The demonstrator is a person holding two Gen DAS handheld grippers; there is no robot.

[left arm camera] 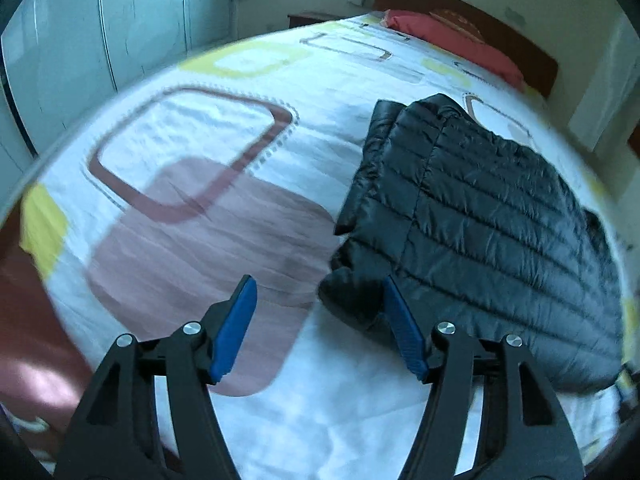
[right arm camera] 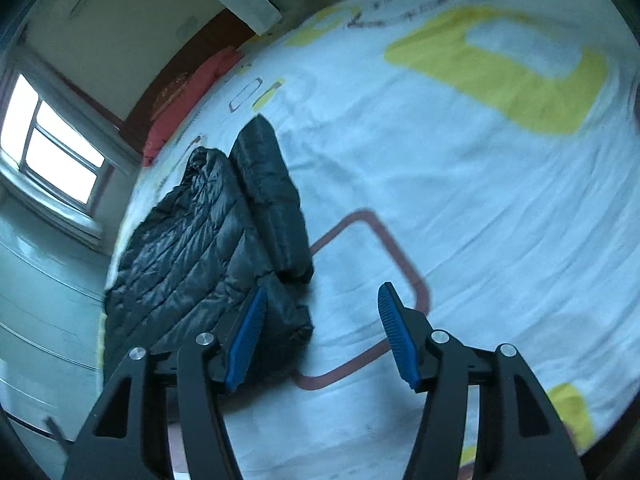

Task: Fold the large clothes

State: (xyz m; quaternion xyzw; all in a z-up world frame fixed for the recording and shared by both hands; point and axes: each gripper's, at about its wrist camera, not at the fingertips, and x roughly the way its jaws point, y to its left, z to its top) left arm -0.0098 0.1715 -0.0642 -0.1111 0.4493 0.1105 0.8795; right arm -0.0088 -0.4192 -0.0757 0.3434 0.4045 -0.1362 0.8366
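A black quilted puffer jacket (left arm camera: 480,220) lies folded on the bed, with a sleeve folded along its left side in the left wrist view. It also shows in the right wrist view (right arm camera: 208,248), left of centre. My left gripper (left arm camera: 318,292) is open and empty, above the bedspread by the jacket's near left corner. My right gripper (right arm camera: 322,300) is open and empty, above the bedspread by the jacket's near right corner. Neither gripper touches the jacket.
The bed has a white bedspread (left arm camera: 200,140) with brown, pink and yellow rounded squares. A red pillow (left arm camera: 452,44) lies at the wooden headboard (left arm camera: 500,28). A window (right arm camera: 48,148) and pale wardrobe doors (left arm camera: 80,40) stand beside the bed.
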